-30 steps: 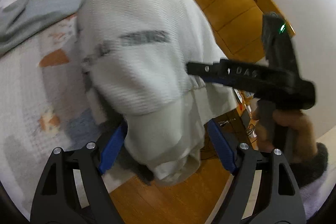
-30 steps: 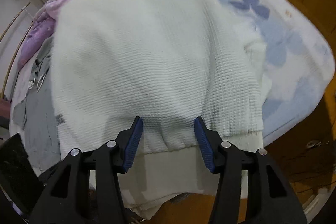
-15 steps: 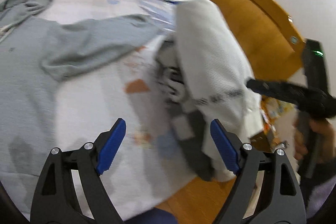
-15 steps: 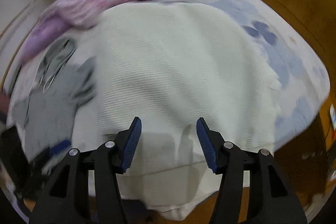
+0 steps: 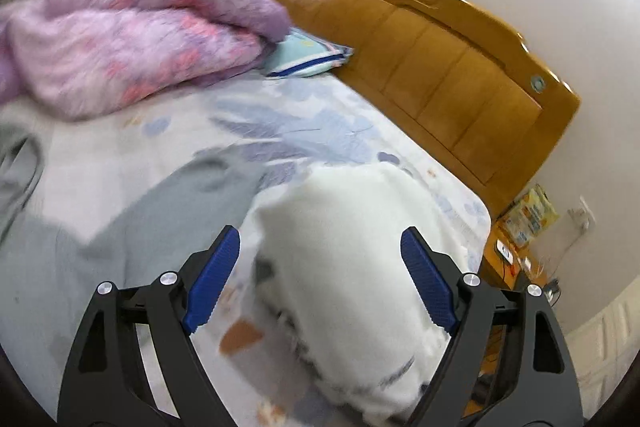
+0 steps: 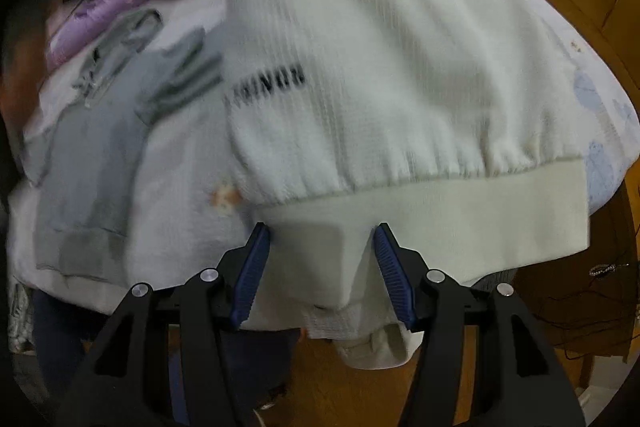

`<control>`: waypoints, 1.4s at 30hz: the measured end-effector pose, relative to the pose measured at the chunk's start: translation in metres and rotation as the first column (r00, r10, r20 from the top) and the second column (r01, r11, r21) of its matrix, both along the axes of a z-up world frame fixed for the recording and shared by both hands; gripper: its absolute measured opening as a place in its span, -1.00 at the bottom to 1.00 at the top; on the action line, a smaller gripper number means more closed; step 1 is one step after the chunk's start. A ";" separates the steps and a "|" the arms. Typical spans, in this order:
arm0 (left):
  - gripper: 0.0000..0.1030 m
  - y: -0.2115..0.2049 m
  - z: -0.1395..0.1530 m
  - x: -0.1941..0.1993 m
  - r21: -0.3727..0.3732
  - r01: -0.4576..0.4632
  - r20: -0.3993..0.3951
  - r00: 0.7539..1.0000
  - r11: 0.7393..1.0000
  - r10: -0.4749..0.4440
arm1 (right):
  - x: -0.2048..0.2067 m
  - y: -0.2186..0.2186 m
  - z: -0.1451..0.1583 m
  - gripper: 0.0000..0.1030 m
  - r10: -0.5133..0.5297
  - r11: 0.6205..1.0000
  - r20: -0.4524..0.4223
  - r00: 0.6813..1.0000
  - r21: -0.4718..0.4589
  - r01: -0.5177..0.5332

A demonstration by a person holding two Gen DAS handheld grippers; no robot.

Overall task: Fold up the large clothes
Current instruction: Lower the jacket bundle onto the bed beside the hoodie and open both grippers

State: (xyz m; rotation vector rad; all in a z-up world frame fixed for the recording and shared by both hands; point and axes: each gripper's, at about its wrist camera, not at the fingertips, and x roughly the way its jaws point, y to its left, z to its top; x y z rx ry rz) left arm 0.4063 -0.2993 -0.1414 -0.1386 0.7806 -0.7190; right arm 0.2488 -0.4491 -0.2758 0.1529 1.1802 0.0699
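A white knit sweater (image 6: 392, 59) with dark lettering lies folded on the bed near its edge, its ribbed hem toward me. It also shows in the left wrist view (image 5: 360, 259). My right gripper (image 6: 320, 263) is open, its jaws on either side of a raised fold of the hem. My left gripper (image 5: 320, 275) is open and empty, held above the sweater. A grey garment (image 6: 104, 131) lies spread on the bed to the left; it also shows in the left wrist view (image 5: 120, 227).
A pink and purple blanket (image 5: 132, 47) is bunched at the far side of the bed. A light blue pillow (image 5: 308, 55) lies against the wooden headboard (image 5: 440, 67). A nightstand (image 5: 520, 251) with small items stands beyond the bed corner. Wooden floor (image 6: 320, 387) lies below the bed edge.
My left gripper let go of the sweater and swung up and away over the bed. The sweater now lies folded on the bed. My right gripper stays open at the hem.
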 end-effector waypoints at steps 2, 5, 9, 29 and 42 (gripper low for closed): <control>0.65 -0.029 -0.011 0.017 0.143 -0.001 -0.016 1.000 0.990 0.003 | 0.001 -0.006 -0.010 0.01 -0.001 0.999 -0.009 1.000 0.044 0.001; 0.66 -0.050 -0.044 0.038 0.242 0.013 -0.093 0.996 0.970 0.010 | -0.001 -0.011 -0.017 -0.01 0.003 0.998 -0.012 1.000 0.069 -0.002; 0.74 -0.043 -0.066 0.050 0.230 -0.023 -0.149 0.987 0.973 0.059 | 0.000 -0.017 -0.022 0.00 0.011 0.996 0.003 1.000 0.091 -0.011; 0.75 0.100 -0.031 -0.064 0.238 -0.147 -0.008 0.988 0.960 0.153 | -0.016 0.056 0.033 0.38 -0.047 0.997 0.094 0.995 -0.064 0.053; 0.80 0.285 0.008 -0.205 0.245 -0.478 0.075 0.877 0.844 0.475 | -0.081 0.238 0.109 0.66 0.187 0.982 0.278 0.942 -0.025 -0.187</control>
